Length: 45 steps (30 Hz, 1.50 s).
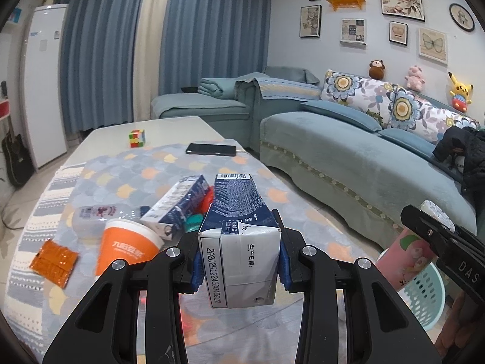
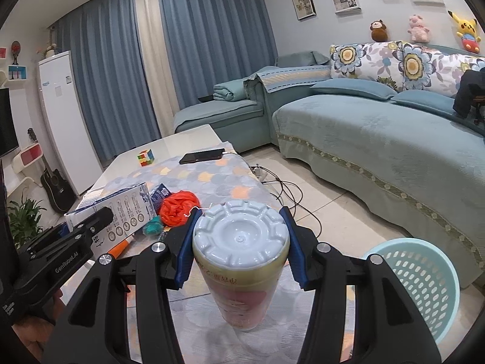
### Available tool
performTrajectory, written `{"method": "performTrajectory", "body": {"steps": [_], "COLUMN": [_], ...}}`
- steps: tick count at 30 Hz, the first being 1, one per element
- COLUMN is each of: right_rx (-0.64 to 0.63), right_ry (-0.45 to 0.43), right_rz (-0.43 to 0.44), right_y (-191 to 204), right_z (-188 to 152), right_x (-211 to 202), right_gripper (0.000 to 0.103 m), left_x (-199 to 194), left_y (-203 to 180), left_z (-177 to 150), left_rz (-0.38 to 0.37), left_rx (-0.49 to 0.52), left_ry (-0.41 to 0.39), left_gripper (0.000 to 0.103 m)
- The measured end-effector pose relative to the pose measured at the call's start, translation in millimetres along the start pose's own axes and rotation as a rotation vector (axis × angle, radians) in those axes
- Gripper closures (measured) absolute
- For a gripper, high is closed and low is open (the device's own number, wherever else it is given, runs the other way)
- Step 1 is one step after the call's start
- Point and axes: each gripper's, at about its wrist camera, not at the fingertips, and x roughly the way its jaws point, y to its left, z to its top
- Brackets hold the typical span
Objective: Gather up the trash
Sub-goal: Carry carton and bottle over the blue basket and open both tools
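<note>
- Left gripper [image 1: 239, 254]: closed partway on a dark blue and white milk carton [image 1: 239, 236], which is clamped by its sides between the blue pads and pointed away from the camera — printed end face toward the lens, edges crisp, no crushing seen.
- Right gripper [image 2: 241, 248]: closed partway on a pink and yellow drink bottle [image 2: 241, 267], gripped near its pale ribbed base, base toward the camera.
- Landmark taken: the pale blue basket [image 2: 424, 285] on the floor. Both held items are judged near it but not yet above its rim; the bottle is just left of it.
- Risk: an early release would drop either item on the floor beside the basket — the rim is narrow.
- Risk: the smooth bottle could slip through the pads if tilted.
- Left of the basket, on the table, an orange paper cup [image 1: 130, 245], a second carton [image 1: 178, 203] and an orange wrapper [image 1: 54, 257] remain uncollected.
</note>
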Motion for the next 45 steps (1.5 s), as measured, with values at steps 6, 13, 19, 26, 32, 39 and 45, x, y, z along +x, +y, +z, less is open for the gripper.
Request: {"method": "performTrajectory", "body": {"steps": [6, 13, 19, 26, 32, 39, 45], "right_rx": [0.007, 0.026, 0.037, 0.060, 0.076, 0.105, 0.136], "right_ry": [0.003, -0.002, -0.003, -0.007, -0.014, -0.014, -0.013], "right_rz": [-0.029, -0.057, -0.076, -0.101, -0.124, -0.164, -0.198], "right_y": [-16, -35, -51, -73, -92, -116, -141], "right_z": [-2, -1, -2, -3, -5, -5, -8], "right_x": [-7, -15, -24, -34, -42, -48, -53], "right_gripper": [0.055, 0.055, 0.055, 0.055, 0.055, 0.055, 0.055], "left_x": [5, 11, 15, 21, 24, 30, 40], "left_y": [-16, -33, -52, -73, -91, -115, -138], "left_z": [-1, -4, -6, -13, -16, -18, -22], "left_rz": [-0.028, -0.059, -0.086, -0.114, -0.146, -0.186, -0.239], "left_rx": [0.012, 0.019, 0.034, 0.064, 0.084, 0.101, 0.114], "left_ry": [0.009, 0.021, 0.026, 0.044, 0.053, 0.064, 0.085], "left_gripper": [0.068, 0.068, 0.068, 0.068, 0.068, 0.068, 0.068]}}
